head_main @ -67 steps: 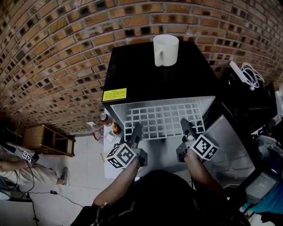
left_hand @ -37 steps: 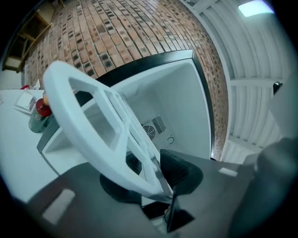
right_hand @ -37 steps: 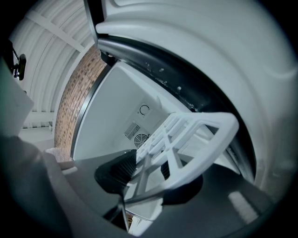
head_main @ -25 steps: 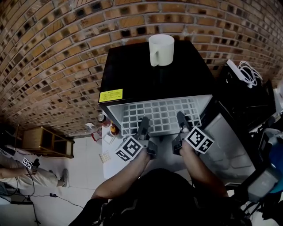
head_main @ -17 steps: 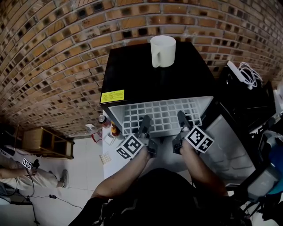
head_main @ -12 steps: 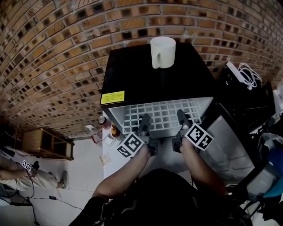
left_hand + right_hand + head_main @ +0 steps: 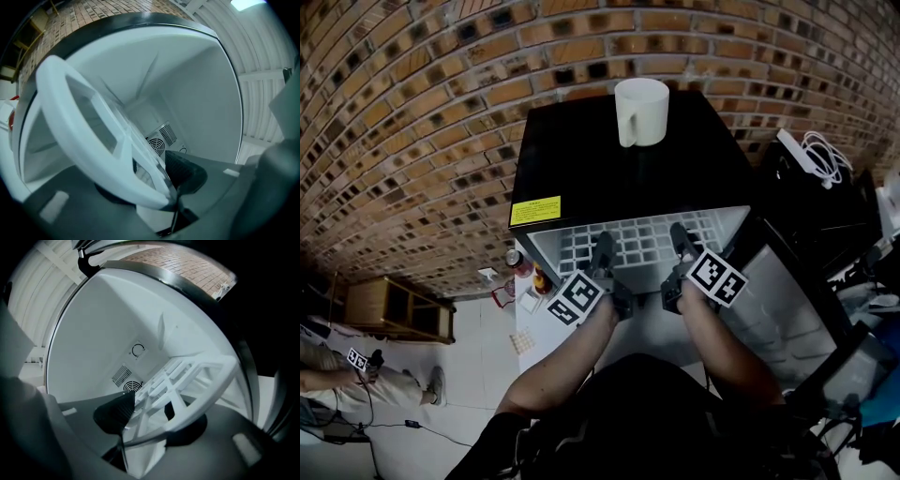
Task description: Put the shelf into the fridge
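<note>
Your left gripper (image 7: 603,251) holds the white grid shelf (image 7: 649,240) by its near rim. Its jaws have just eased a touch closer, and the pads look to sit against the rim. Your right gripper (image 7: 680,239) is clamped on the same rim, further right. The shelf lies level, most of it inside the open fridge (image 7: 619,159). A white mug (image 7: 639,111) stands on the fridge's black top, towards the far edge. A brick wall (image 7: 403,122) runs behind and to the left. A low wooden stand (image 7: 398,305) sits on the pale floor (image 7: 483,337), far left.
</note>
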Demonstrator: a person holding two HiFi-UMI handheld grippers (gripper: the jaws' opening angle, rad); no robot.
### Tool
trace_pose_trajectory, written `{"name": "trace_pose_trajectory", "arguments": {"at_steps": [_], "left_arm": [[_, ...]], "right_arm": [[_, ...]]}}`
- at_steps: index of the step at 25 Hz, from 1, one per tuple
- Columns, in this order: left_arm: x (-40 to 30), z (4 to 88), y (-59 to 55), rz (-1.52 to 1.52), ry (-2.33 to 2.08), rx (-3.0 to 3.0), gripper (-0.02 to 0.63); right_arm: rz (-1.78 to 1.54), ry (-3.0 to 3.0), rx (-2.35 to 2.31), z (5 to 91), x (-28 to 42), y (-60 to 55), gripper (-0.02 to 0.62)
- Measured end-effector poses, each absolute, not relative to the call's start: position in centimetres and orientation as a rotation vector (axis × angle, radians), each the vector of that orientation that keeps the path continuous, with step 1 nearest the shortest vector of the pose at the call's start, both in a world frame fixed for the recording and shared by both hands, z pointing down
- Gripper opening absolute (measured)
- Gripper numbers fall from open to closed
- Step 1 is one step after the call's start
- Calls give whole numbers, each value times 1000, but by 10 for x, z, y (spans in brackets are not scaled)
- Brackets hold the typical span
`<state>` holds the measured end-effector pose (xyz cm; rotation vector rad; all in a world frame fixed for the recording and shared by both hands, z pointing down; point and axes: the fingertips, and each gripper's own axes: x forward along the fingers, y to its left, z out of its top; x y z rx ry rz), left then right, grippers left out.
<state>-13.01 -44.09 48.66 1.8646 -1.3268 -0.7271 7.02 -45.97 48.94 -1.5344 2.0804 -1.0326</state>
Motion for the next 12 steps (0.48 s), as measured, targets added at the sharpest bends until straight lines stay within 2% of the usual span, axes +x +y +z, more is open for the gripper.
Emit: {"name": "trace_pose_trajectory", "arguments": {"at_steps": [12], "left_arm": [[-134, 486, -448, -741, -1365, 1840, 166]], "right_arm": [[-1006, 2057, -1557, 488, 71, -467, 210]]}}
